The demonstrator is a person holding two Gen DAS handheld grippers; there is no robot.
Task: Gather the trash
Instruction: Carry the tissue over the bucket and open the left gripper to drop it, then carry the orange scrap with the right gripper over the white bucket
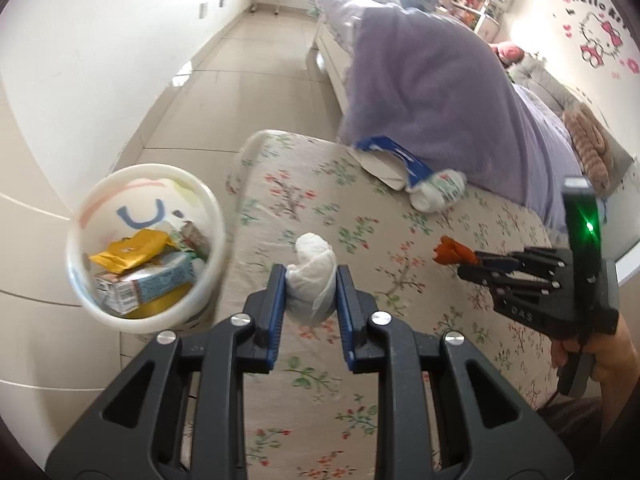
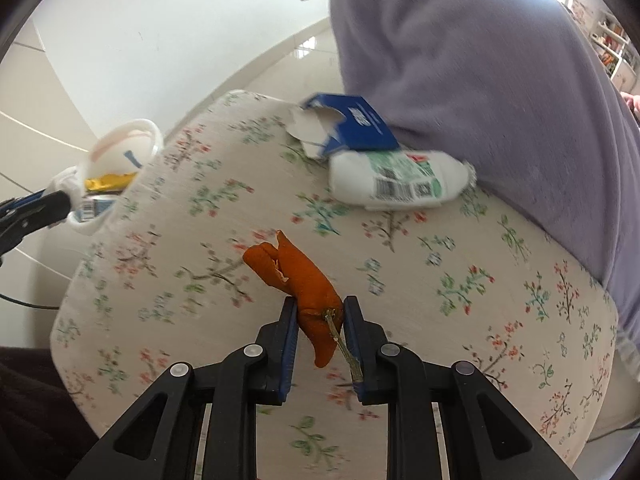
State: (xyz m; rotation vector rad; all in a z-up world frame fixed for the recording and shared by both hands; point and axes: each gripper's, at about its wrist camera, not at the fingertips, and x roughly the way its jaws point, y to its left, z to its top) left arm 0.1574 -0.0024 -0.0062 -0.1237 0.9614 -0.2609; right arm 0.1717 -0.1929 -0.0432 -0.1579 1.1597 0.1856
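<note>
Left wrist view: left gripper (image 1: 311, 280) pinches a white tissue wad (image 1: 312, 276) just right of the bin (image 1: 146, 240); right gripper (image 2: 319, 322) pinches orange peel (image 2: 298, 276) farther right. Carrying step, I judge; next, release over the bin.

the left gripper (image 1: 311, 276) points steeply down, its jaws clamped on a white wad (image 1: 314, 276). the right gripper (image 2: 320, 318), held in a bare hand (image 1: 600, 356), also tilts down, pinching an orange peel (image 2: 296, 276).
</note>
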